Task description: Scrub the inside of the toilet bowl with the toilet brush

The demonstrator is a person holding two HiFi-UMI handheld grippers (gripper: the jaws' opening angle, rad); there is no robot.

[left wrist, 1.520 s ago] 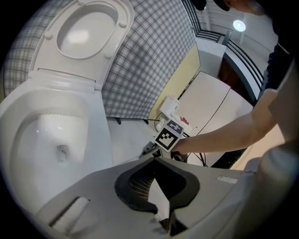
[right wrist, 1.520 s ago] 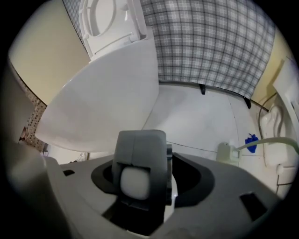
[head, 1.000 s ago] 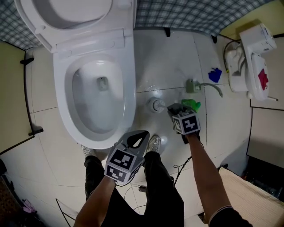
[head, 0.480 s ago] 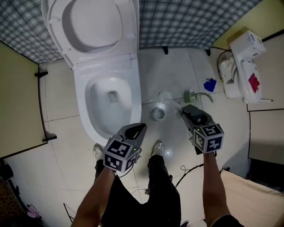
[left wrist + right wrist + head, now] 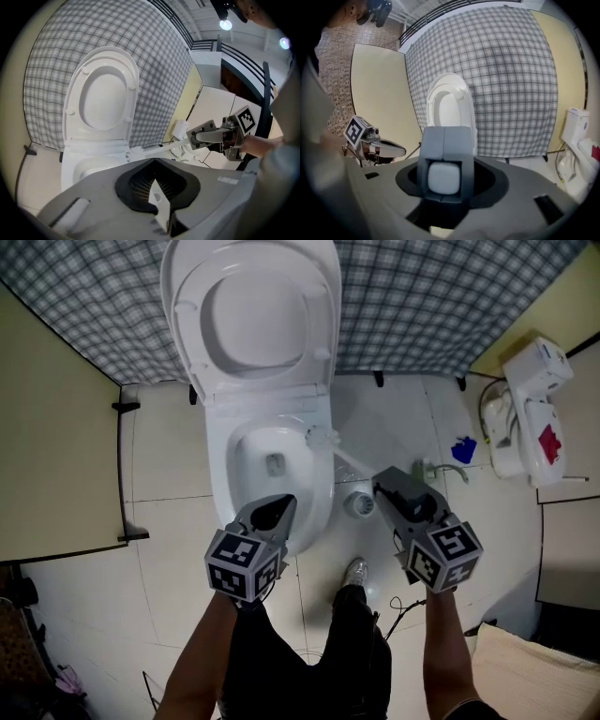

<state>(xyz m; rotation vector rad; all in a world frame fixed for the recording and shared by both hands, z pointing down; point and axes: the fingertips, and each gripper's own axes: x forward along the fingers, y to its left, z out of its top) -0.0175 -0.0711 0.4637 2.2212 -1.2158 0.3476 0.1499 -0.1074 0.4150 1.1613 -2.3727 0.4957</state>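
Toilet bowl [image 5: 249, 457]: lid raised, brush head over its right rim.
Toilet brush [image 5: 322, 438]: handle clamped in right gripper [image 5: 384, 483].
Left gripper [image 5: 270, 514]: jaws together, empty, at bowl's front edge.
Brush holder [image 5: 359, 503]: on floor, right of toilet.

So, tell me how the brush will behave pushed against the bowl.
The brush is probably stiff: its thin handle runs straight from the right gripper with no sag. It looks light, held out by one end. The bristle head will likely give and skid on the glossy bowl.
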